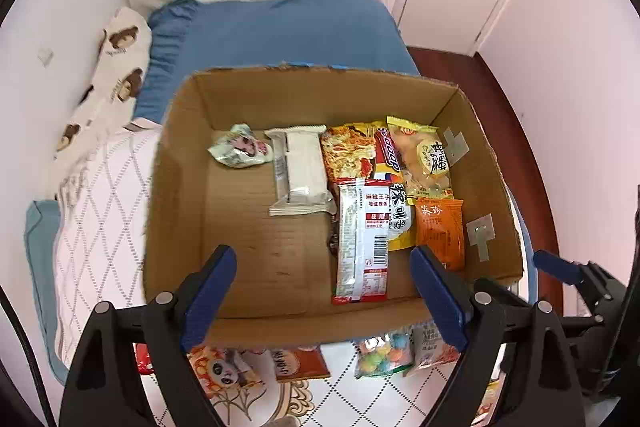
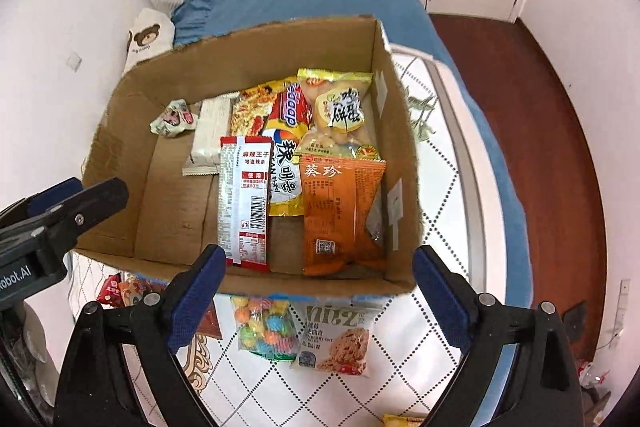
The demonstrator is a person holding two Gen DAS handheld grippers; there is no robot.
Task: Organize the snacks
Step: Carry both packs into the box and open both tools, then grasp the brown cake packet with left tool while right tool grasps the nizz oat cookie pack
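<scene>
An open cardboard box stands on the bed and holds several snack packs: a crumpled wrapper, a white bar, a red-and-white spicy strip pack, an orange pack and a yellow pastry pack. My left gripper is open and empty over the box's near edge. My right gripper is open and empty above the near wall. Loose snacks lie in front of the box: a colourful candy bag and an oat bar pack.
More packs lie on the white patterned sheet at the near left, among them a panda pack and a red pack. A blue quilt and bear pillow lie behind. A wooden floor runs on the right.
</scene>
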